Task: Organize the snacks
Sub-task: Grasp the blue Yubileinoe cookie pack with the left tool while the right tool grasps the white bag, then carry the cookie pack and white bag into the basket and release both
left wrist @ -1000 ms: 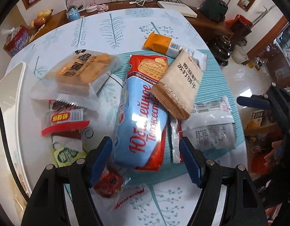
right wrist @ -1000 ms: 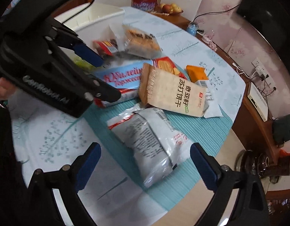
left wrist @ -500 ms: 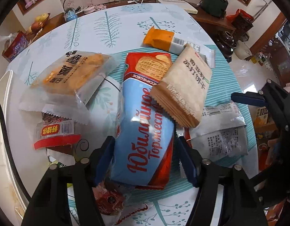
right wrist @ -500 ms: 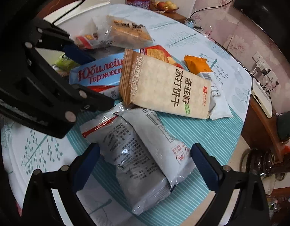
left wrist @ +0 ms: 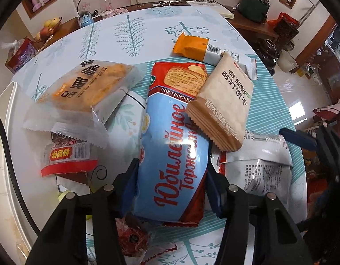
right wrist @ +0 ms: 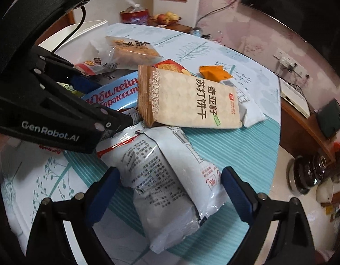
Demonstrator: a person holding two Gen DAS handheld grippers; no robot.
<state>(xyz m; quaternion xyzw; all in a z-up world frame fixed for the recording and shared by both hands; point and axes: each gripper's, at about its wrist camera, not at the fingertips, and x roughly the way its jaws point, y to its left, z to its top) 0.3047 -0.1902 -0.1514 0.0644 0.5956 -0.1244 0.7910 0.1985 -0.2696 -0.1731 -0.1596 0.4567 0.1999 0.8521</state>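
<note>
Left gripper (left wrist: pixel 172 190): jaws clamped on near end of long blue-and-red plastic biscuit pack (left wrist: pixel 174 141), lying on bench (left wrist: pixel 130 33). Right gripper (right wrist: pixel 170 192): jaws apart, straddling silver-white printed foil pouch (right wrist: pixel 167 185). Beyond, tan paper-look cracker packet (right wrist: pixel 192 97) overlapping both.

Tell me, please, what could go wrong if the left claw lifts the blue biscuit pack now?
1. The tan cracker pack lies across the blue biscuit pack, so it may slide off when the left claw lifts.
2. The grip is at the pack's near end only; the long pack may sag or slip.
3. The right claw straddles the silver bag nearby; they could collide.
</note>
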